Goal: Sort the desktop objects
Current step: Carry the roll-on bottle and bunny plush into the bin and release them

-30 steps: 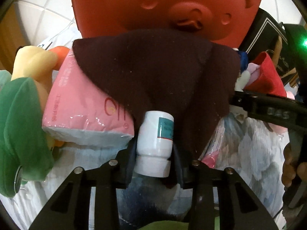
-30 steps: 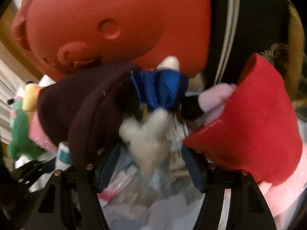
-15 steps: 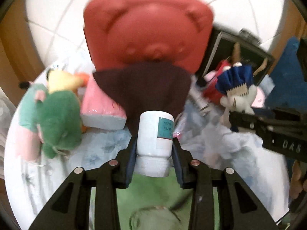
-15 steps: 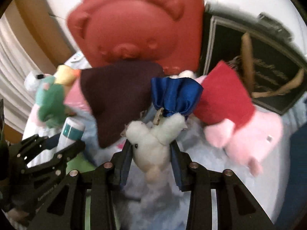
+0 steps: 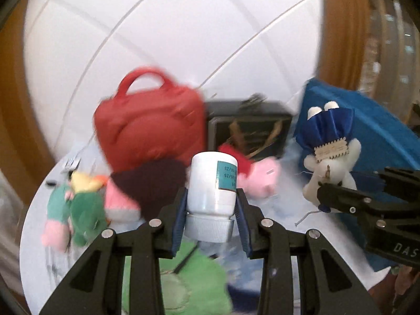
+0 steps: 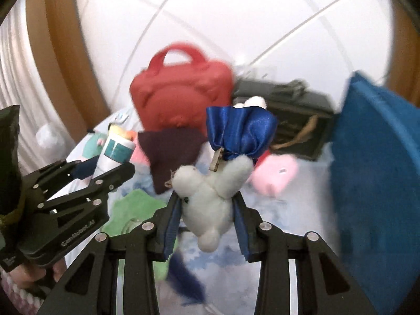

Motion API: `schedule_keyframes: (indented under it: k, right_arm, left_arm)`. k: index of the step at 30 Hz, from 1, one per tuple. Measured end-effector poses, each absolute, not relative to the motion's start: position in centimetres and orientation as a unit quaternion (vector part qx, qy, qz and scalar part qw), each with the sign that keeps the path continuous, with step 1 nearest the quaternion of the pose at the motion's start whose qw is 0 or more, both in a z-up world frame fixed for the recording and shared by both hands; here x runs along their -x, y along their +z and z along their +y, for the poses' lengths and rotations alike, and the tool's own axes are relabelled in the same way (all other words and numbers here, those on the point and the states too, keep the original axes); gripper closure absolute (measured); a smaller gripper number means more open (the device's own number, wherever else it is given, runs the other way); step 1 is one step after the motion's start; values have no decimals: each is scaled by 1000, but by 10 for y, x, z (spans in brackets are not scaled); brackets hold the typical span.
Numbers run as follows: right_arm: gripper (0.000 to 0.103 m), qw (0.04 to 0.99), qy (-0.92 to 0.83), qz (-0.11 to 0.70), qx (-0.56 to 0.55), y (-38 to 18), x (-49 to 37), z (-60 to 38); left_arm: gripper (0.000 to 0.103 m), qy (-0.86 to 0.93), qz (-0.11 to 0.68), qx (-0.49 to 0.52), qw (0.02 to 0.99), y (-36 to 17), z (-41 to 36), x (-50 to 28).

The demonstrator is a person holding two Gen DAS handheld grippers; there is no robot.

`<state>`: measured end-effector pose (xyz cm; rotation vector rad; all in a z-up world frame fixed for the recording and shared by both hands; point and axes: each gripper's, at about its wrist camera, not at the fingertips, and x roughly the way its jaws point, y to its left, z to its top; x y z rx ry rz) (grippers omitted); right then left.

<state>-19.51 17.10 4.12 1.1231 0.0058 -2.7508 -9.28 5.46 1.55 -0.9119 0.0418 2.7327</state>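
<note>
A white pill bottle (image 5: 210, 183) with a teal label and a ribbed cap sits cap-down between the pads of my left gripper (image 5: 211, 199), which is shut on it and held well above the table. In the right wrist view the same bottle (image 6: 115, 152) and left gripper (image 6: 105, 168) show at the left. My right gripper (image 6: 207, 204) is shut on a small white plush toy (image 6: 207, 199) with a blue satin ribbon (image 6: 241, 134), also lifted off the table. The toy (image 5: 333, 165) hangs at the right of the left wrist view.
A red bear-face bag (image 5: 149, 131) stands at the back, a black box (image 5: 249, 128) beside it, and a blue cloth-covered block (image 5: 380, 141) on the right. On the table lie a dark maroon cloth (image 5: 149, 181), a pink pack (image 5: 118, 202), green and pink plush toys (image 5: 81, 204) and a green cloth (image 5: 178, 275).
Both grippers have risen and drawn back from the pile, so the table objects look smaller. The right gripper closed on the white plush toy and lifted it. The bottle stayed gripped.
</note>
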Motion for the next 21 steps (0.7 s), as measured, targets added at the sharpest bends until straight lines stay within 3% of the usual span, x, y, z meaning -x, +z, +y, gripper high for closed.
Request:
schedule_keyframes:
  k: [12,21]
  right_arm:
    - [66,-54,-963,-24,-264,134,47,293]
    - [66,-144,-961,-30,-232,155,-32,422]
  left_arm:
    - [69,941,38,221,255,101,196,22]
    - [69,924,51,190,328,136,359,-39]
